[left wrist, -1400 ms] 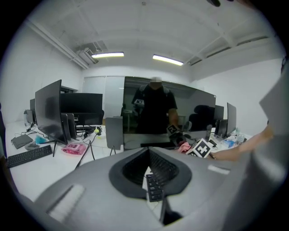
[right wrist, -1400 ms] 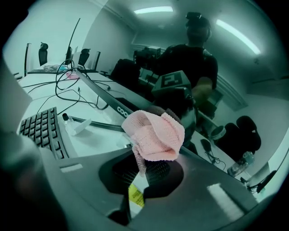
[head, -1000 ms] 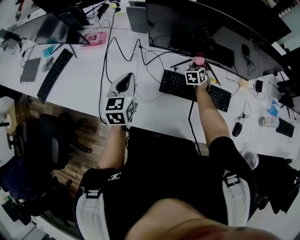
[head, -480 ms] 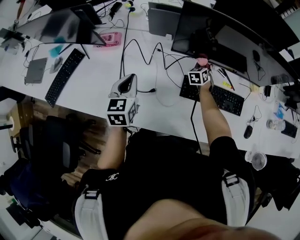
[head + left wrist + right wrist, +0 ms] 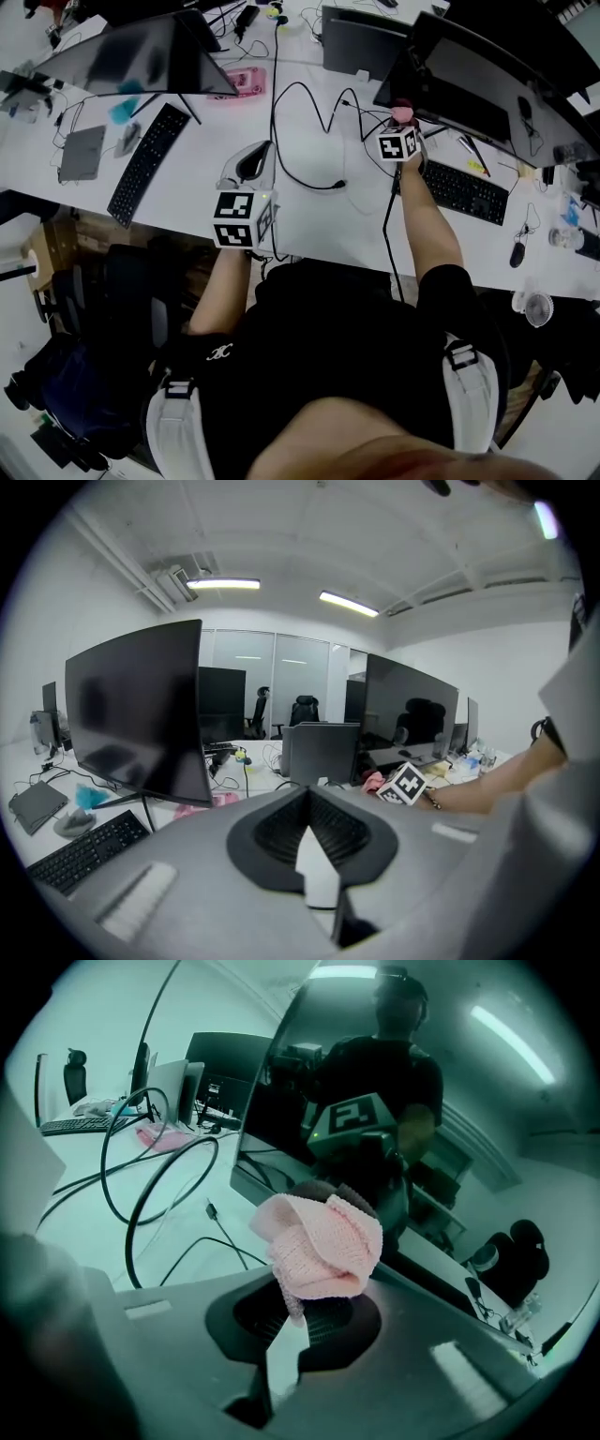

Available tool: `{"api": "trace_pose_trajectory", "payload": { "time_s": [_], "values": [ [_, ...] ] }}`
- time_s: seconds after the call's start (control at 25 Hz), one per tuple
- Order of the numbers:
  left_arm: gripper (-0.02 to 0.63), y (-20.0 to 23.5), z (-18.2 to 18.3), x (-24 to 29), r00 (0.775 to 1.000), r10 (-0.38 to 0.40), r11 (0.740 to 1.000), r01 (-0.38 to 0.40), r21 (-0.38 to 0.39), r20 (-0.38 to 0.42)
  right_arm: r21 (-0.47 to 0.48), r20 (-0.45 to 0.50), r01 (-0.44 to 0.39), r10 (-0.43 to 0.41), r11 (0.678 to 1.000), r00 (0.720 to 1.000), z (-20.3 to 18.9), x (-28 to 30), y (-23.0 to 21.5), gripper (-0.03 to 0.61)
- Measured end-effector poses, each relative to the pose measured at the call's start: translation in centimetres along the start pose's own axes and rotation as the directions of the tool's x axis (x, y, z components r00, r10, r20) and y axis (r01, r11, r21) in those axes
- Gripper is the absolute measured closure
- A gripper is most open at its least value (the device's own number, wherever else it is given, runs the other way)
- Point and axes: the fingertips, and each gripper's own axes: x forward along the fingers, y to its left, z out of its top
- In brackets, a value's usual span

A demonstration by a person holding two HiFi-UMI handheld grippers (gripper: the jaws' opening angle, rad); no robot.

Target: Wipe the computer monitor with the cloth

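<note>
**Cloth (image 5: 323,1246) meets monitor (image 5: 375,1082), right gripper (image 5: 291,1309) clamped tight**

Right gripper first: its jaws are pinched together on a bunched wad of pink knitted cloth, and most of the wad bulges out past the tips. That leaves a soft pad leading the way, so fabric rather than hard plastic would meet the glass. The wad sits right at the lower part of the dark screen, near its left edge, and the gripper's own reflection looms just behind it (whether the fabric is actually pressing on the glass, I can't say). The person's reflection fills the screen above.

From the head view, the right arm reaches out over the desk (image 5: 187,197), and the gripper passes the keyboard (image 5: 464,192) to get to the monitor's bottom edge. A black cable (image 5: 309,122) loops across the desk just to the left, clear of the cloth.

The left gripper (image 5: 248,169) hangs well back over bare desk near the front edge. Its jaws meet at the tips with nothing between them, so it looks parked out of the way. Its view takes in another monitor (image 5: 141,714) on the left, well apart from the action.

My read is that the wipe is at its start or in an early pass.
</note>
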Motion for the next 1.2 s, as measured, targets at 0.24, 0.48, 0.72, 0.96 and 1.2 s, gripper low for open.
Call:
{"api": "trace_pose_trajectory", "payload": {
  "time_s": [0.24, 0.48, 0.72, 0.96, 1.2],
  "values": [
    [0.56, 2.9, -0.4, -0.3, 1.0, 0.02, 1.0, -0.02, -0.005, 0.008, 0.022, 0.04, -0.045, 0.044, 0.999, 0.998, 2.7, 0.5, 4.2, 0.568],
    [0.56, 4.8, -0.7, -0.7, 0.999, 0.039, 0.999, -0.038, -0.027, 0.016, 0.096, 0.088, -0.066, 0.058, 0.993, 0.994, 4.7, 0.1, 6.9, 0.568],
    [0.56, 5.1, -1.2, -0.4, 1.0, 0.018, 1.0, -0.018, -0.023, 0.002, 0.159, 0.127, -0.079, 0.059, 0.984, 0.99, 5.1, -0.4, 7.2, 0.568],
    [0.56, 4.5, -0.1, 0.2, 1.0, -0.003, 1.0, 0.003, 0.001, 0.019, 0.126, 0.225, -0.073, 0.043, 0.989, 0.973, 7.7, -2.3, 7.5, 0.568],
    [0.56, 4.1, -0.4, -0.4, 1.0, -0.007, 1.0, 0.008, -0.006, 0.025, 0.17, 0.27, -0.012, -0.035, 0.985, 0.962, 10.7, -3.5, 6.0, 0.568]
  ]
}}
